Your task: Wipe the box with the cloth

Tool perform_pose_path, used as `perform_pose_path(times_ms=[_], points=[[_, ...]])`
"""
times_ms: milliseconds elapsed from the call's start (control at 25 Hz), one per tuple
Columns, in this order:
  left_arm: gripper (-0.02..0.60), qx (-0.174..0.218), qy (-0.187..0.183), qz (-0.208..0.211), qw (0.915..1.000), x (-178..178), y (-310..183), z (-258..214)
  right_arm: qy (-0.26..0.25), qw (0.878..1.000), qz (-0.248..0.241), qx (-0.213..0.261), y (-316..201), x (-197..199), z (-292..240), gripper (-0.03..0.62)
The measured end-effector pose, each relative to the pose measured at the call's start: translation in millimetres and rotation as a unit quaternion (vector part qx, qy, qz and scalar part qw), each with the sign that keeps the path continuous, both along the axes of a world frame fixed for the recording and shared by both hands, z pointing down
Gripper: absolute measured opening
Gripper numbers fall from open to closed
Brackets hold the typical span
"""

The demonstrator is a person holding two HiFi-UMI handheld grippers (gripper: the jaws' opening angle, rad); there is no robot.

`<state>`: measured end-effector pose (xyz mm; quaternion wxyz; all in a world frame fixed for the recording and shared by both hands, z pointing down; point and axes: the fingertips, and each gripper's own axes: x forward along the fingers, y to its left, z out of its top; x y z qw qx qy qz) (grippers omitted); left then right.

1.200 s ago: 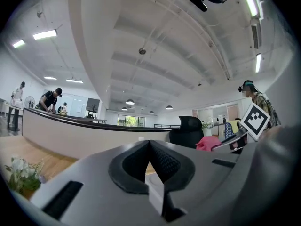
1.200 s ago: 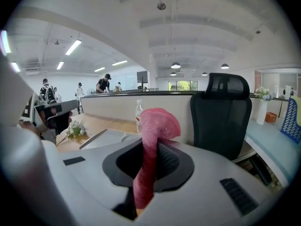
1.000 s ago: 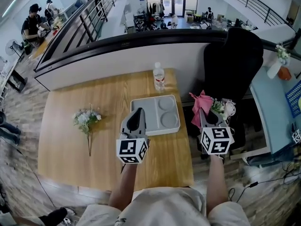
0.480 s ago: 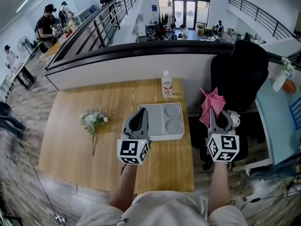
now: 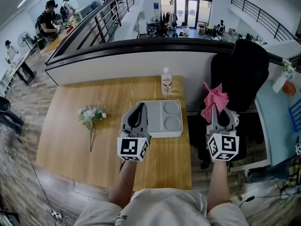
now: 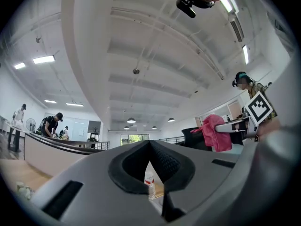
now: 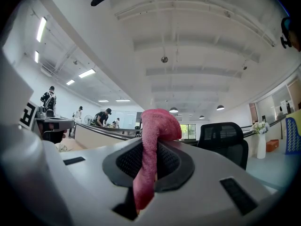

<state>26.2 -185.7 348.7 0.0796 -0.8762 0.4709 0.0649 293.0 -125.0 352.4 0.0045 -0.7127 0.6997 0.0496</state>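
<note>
Two grippers raised | right gripper (image 5: 217,113) pinches cloth (image 5: 214,99), beyond table (image 5: 70,140) edge | box (image 5: 155,119) lies to its left, long axis crosswise | left gripper (image 5: 138,111) nearer, over box's left end, jaws pressed together, seemingly empty

The right gripper (image 7: 151,147) is shown with its jaws pressed together on the pink cloth (image 7: 157,124). The fabric is pinched between the dark ribbed pads (image 7: 124,161), bulges above them in a rounded fold, and hangs down in front as a narrow strip. A black office chair (image 7: 225,140) is seen behind at the right, with a white vase (image 7: 261,146) of flowers further right. At the left, people (image 7: 101,118) are seen beyond a long low wall (image 7: 99,135) — small and indistinct.
</note>
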Motion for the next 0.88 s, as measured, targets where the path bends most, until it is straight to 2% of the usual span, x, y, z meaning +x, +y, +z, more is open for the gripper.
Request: perform_pose_path(times_ms=[880], points=[[0.014, -0.006, -0.006, 0.004, 1.0, 7.7, -0.8, 2.2, -0.004, 1.0, -0.008, -0.006, -0.9, -2.3, 1.9, 0.058]])
